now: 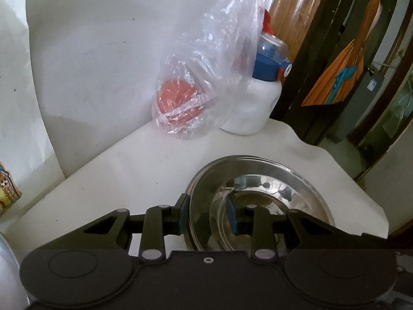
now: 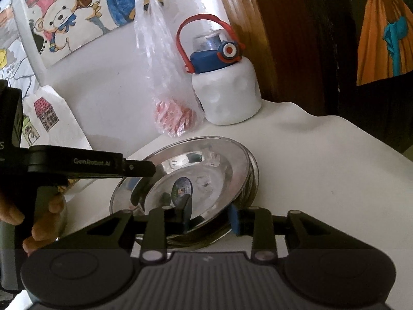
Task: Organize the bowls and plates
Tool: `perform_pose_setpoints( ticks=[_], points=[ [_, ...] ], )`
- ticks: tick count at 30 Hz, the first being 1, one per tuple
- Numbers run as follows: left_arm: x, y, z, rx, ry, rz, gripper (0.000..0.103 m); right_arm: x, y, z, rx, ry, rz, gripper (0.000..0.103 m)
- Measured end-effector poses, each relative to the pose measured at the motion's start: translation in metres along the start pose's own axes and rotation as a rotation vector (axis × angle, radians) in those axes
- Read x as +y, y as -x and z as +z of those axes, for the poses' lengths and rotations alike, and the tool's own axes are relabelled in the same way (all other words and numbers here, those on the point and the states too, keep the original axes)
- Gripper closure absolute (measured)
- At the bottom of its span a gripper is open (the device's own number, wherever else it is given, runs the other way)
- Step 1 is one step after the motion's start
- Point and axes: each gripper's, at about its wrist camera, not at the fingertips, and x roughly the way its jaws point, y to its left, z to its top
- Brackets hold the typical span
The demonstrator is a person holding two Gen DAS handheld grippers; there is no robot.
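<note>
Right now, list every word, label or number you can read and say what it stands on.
"GenRobot.AI": on the black finger arm of the left gripper.
Round sticker on the shiny steel plate: too small to read.
Cartoon poster on the white wall: no readable words.

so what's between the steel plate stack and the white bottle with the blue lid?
Only bare white tabletop. In the right wrist view nothing sits between the shiny steel plates and the white bottle; the clear plastic bag stands off to the bottle's left.
</note>
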Motion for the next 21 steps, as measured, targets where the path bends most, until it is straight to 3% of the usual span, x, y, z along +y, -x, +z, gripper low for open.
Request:
perform_pose_setpoints(
  ticks=[4, 11, 21],
  points=[
    [0.000, -0.001, -0.003, -0.010, -0.009, -0.004, 0.071, 0.003, -0.001, 0.000, 0.000, 0.025, -0.015, 0.066],
    [0.000, 0.000, -0.005, -0.018, -0.012, -0.002, 0.071, 0.009, -0.001, 0.002, 0.006, 0.047, -0.020, 0.055],
    [0.002, 0.003, -0.007, -0.013, 0.005, -0.010, 0.071, 0.012, 0.001, 0.004, 0.012, 0.056, -0.040, 0.053]
  ],
)
